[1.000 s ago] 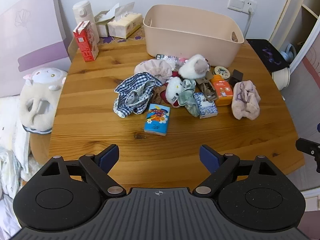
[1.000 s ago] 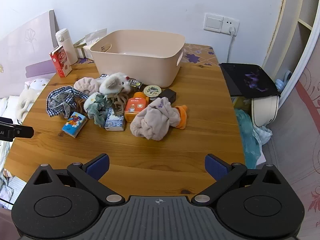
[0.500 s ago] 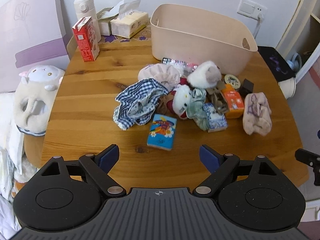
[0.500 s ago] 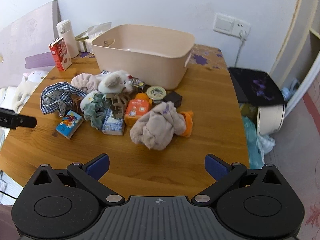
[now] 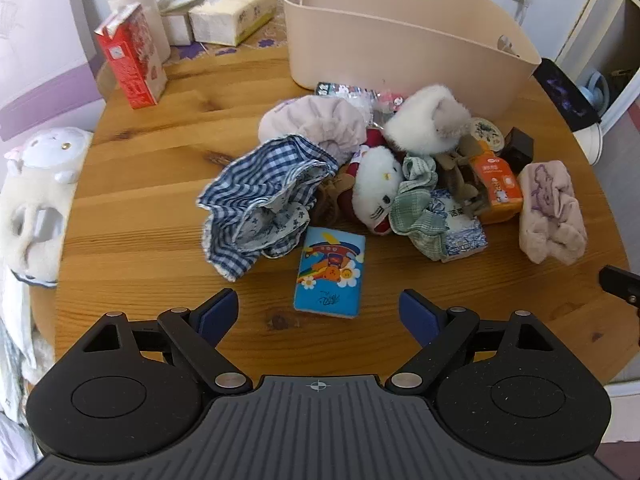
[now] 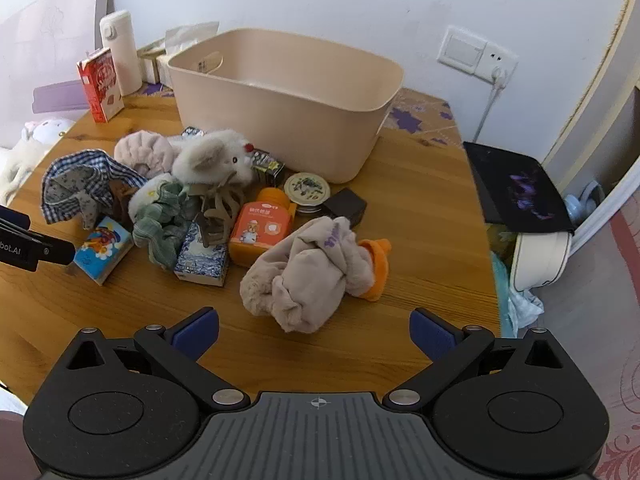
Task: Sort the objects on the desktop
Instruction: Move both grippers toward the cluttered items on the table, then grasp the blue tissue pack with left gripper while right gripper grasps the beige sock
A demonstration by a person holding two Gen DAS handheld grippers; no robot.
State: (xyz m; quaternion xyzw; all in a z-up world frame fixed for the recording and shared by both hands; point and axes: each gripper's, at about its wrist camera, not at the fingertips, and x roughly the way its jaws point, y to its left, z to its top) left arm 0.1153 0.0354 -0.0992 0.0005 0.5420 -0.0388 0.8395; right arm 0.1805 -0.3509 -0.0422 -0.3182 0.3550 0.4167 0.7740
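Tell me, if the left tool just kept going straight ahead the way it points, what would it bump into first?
Probably the blue cartoon tissue pack. It lies flat on the table just ahead of the open left tool, roughly centred between its fingers. The checked cloth sits further on, leftward. Depth is hard to judge here.

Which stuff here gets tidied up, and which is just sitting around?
For tidying: beige bin, checked cloth, blue tissue pack, cat plush, orange bottle, beige socks.

Just sitting: red carton, thermos, tissue box.
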